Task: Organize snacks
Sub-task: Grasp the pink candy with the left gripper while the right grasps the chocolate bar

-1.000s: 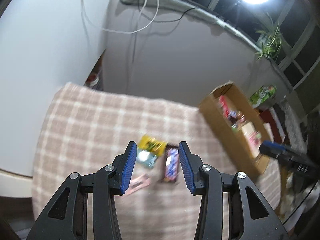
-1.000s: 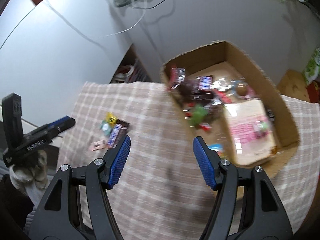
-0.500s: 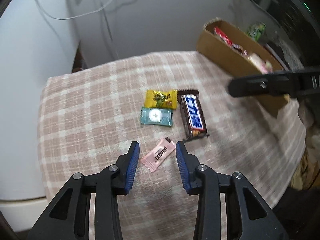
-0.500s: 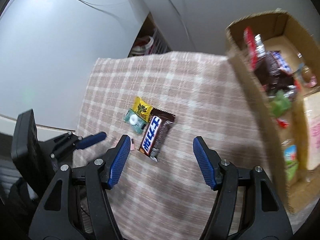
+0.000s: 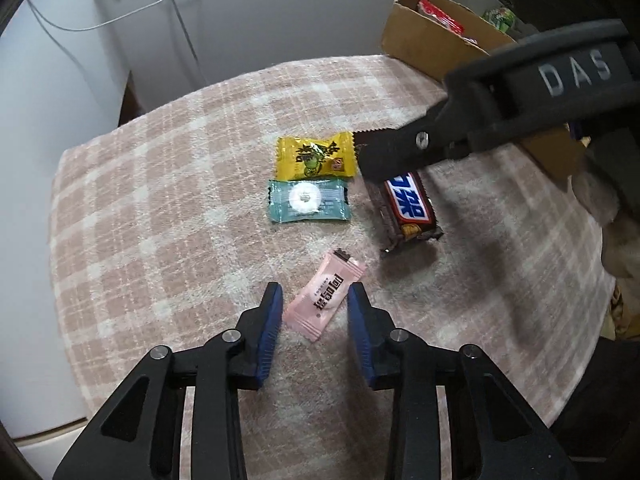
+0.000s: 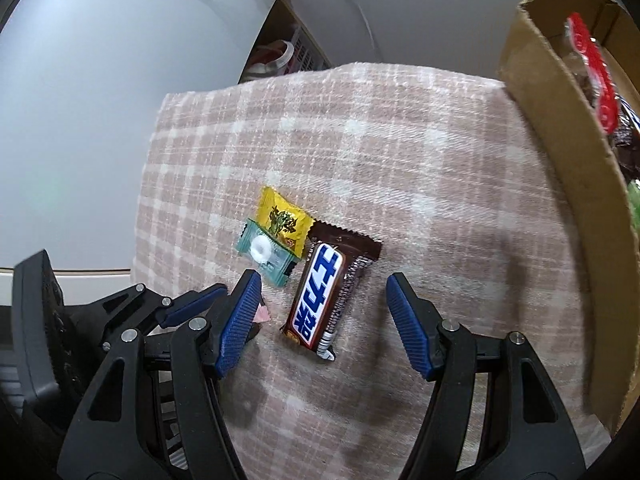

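Four snacks lie on the pink plaid cloth (image 5: 160,184): a pink sachet (image 5: 325,300), a teal mint packet (image 5: 307,201), a yellow candy packet (image 5: 316,156) and a brown Snickers bar (image 5: 408,208). My left gripper (image 5: 315,310) is open, its fingers on either side of the pink sachet. My right gripper (image 6: 323,296) is open, straddling the Snickers bar (image 6: 324,288); it crosses the left wrist view above the bar's far end (image 5: 404,152). The right wrist view also shows the teal (image 6: 266,254) and yellow (image 6: 284,220) packets.
A cardboard box (image 6: 560,152) with several snacks stands at the right of the cloth, also in the left wrist view (image 5: 424,40). A grey wall with white cables (image 5: 172,0) is behind. The cloth's edges drop off at left and far side.
Both grippers have come down and closer to the snacks. The left now brackets the pink sachet and the right brackets the Snickers bar; earlier the right faced the box.
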The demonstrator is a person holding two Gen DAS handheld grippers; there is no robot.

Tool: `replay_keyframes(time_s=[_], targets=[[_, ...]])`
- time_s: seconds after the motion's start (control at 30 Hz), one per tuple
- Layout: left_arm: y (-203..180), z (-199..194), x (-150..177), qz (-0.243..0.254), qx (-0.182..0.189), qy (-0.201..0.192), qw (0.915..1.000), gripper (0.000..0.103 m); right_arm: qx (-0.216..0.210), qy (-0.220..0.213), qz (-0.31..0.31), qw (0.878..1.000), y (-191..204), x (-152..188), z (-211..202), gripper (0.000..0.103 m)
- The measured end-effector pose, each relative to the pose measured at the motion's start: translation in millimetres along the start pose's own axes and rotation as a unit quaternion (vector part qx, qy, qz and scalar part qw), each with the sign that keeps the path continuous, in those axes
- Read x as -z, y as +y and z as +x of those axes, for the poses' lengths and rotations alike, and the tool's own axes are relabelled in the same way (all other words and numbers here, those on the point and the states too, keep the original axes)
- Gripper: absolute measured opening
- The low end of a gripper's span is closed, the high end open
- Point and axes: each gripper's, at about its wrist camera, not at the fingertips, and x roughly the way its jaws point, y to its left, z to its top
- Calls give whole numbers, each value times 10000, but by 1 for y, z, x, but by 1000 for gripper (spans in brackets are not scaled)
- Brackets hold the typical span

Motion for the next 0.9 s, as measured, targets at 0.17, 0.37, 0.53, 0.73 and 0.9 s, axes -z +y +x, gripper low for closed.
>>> replay_keyframes(time_s=[0.17, 0.37, 0.53, 0.73, 0.9], targets=[[-1, 5, -10, 10, -23, -45, 10000, 28, 185, -6, -112, 9998, 6, 1, 7, 60], [-3, 5, -5, -11, -114, -116, 9999, 20, 270, 47, -276, 9992, 10, 1, 7, 39], [-3, 4, 5, -221, -125, -223, 9994, 18, 242, 28, -388, 9990, 1, 5, 1, 33], [5, -4, 20, -722, -20, -380, 9967, 17, 201, -66, -421, 9989, -10, 17, -12, 33], [6, -10, 33, -1160, 70, -554, 9917, 17, 179, -212, -421, 9987, -17, 29, -22, 31]])
